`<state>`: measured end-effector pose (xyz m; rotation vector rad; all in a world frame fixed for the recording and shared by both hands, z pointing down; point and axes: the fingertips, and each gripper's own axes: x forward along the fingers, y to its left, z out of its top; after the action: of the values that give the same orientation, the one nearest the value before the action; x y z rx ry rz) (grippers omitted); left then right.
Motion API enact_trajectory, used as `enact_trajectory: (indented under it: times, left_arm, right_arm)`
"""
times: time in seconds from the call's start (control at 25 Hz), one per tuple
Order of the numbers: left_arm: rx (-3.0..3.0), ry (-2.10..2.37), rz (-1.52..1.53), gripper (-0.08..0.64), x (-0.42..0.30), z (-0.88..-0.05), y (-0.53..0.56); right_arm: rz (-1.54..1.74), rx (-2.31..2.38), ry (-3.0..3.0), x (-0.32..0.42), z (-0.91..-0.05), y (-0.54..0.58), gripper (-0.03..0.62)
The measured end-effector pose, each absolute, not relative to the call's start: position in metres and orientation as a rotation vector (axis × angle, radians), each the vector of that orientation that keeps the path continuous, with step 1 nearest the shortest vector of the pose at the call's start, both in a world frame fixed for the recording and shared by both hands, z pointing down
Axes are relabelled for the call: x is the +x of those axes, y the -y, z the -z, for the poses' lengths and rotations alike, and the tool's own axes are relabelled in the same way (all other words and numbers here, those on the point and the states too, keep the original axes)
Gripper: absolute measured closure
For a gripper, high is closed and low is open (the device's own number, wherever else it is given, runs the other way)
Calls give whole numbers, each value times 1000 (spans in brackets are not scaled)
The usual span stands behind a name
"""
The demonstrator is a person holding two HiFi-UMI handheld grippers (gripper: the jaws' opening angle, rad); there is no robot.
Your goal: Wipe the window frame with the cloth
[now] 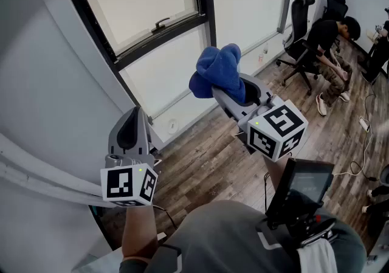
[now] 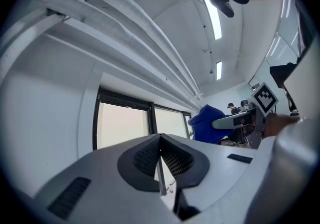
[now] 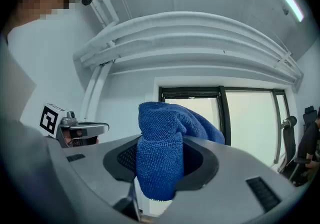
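My right gripper [image 1: 234,86] is shut on a bunched blue cloth [image 1: 217,71], held in the air short of the window. In the right gripper view the cloth [image 3: 161,155] fills the gap between the jaws. The black window frame [image 1: 159,38] crosses the upper middle of the head view, with a handle [image 1: 160,23] on its horizontal bar. The same frame [image 3: 221,106] shows ahead in the right gripper view. My left gripper [image 1: 135,124] is lower left near the white wall, jaws shut with nothing between them [image 2: 160,154].
White pipes [image 1: 36,174] run along the wall at lower left. The floor [image 1: 213,156] is wood plank. A person sits bent over on an office chair [image 1: 299,28] at upper right. A cable [image 1: 363,144] lies on the floor at right.
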<state>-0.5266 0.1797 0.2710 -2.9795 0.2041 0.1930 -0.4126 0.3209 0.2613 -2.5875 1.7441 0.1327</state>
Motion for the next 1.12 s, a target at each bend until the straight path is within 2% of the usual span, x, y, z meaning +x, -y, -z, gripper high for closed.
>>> enact_trajectory:
  times: [0.84, 1.12]
  left_arm:
    - [-3026, -40, -191, 551, -543, -292, -174]
    - [-3018, -23, -174, 551, -511, -305, -170]
  right_arm:
    - [-93, -2611, -1641, -437, -263, -303, 422]
    - [-93, -2586, -1655, -417, -274, -295, 422]
